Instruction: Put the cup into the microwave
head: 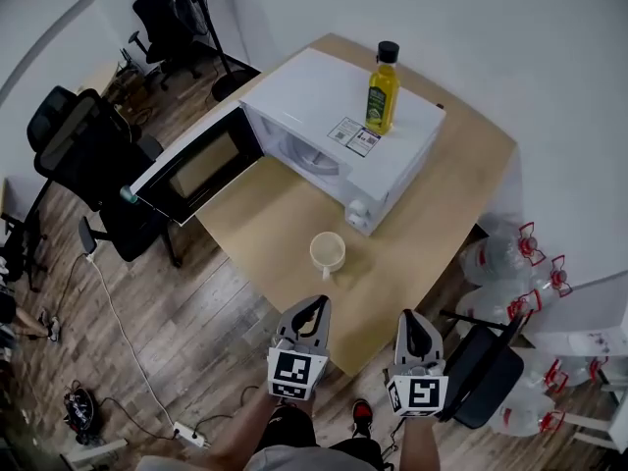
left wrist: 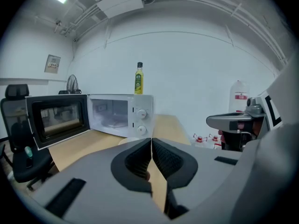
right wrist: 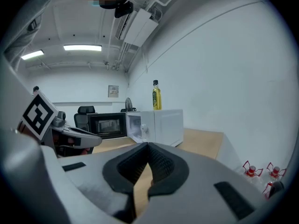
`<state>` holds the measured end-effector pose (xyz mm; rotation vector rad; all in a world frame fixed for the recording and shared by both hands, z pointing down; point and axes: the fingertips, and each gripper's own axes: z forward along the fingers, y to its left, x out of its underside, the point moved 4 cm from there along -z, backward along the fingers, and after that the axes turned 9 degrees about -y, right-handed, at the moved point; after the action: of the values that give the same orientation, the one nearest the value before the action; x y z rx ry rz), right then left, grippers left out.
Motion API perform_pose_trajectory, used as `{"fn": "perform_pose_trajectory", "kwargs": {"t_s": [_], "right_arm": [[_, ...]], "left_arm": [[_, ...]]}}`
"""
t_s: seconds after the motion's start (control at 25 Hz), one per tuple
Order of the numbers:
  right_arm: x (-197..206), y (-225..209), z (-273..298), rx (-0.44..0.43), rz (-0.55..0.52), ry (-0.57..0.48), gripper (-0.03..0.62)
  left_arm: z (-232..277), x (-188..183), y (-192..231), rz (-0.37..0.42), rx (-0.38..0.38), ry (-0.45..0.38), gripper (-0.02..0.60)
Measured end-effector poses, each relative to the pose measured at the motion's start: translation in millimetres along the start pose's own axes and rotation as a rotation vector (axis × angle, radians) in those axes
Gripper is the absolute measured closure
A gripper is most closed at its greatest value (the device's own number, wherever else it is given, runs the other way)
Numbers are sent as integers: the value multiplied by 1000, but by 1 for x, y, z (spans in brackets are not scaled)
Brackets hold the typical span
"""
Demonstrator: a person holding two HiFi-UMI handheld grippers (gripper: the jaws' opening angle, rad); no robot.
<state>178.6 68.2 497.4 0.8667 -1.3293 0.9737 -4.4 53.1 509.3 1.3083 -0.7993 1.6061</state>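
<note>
A cream cup point(head: 328, 253) stands upright on the wooden table point(head: 442, 204), in front of the white microwave point(head: 339, 126). The microwave door point(head: 191, 170) hangs wide open to the left, and the cavity point(left wrist: 108, 115) shows a glass turntable. My left gripper point(head: 315, 308) hovers at the table's near edge, just short of the cup, shut and empty. My right gripper point(head: 410, 322) is level with it to the right, also shut with nothing in it. In the left gripper view only the cup's rim point(left wrist: 127, 140) peeks over the closed jaws point(left wrist: 151, 141). The right gripper view looks past its closed jaws point(right wrist: 147, 146) at the microwave point(right wrist: 159, 125).
A yellow oil bottle point(head: 382, 91) stands on top of the microwave. Black office chairs point(head: 83, 140) sit to the left of the open door. Water jugs point(head: 510, 253) and a dark chair point(head: 486, 366) are on the right. A power strip point(head: 186, 435) lies on the wood floor.
</note>
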Motion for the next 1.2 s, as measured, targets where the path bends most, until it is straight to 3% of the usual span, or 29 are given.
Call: {"fn": "perform_pose_trajectory", "kwargs": {"t_s": [0.28, 0.36, 0.64, 1.2], "right_arm": [[30, -7, 14, 43, 18, 51, 576], [37, -8, 16, 53, 23, 64, 576], [59, -6, 24, 62, 37, 94, 576], [79, -5, 29, 75, 48, 129, 576]], "left_arm": [[38, 41, 15, -2, -6, 68, 545], [46, 50, 18, -16, -6, 82, 467], [71, 78, 26, -32, -22, 114, 391], [91, 92, 30, -42, -39, 128, 387]]}}
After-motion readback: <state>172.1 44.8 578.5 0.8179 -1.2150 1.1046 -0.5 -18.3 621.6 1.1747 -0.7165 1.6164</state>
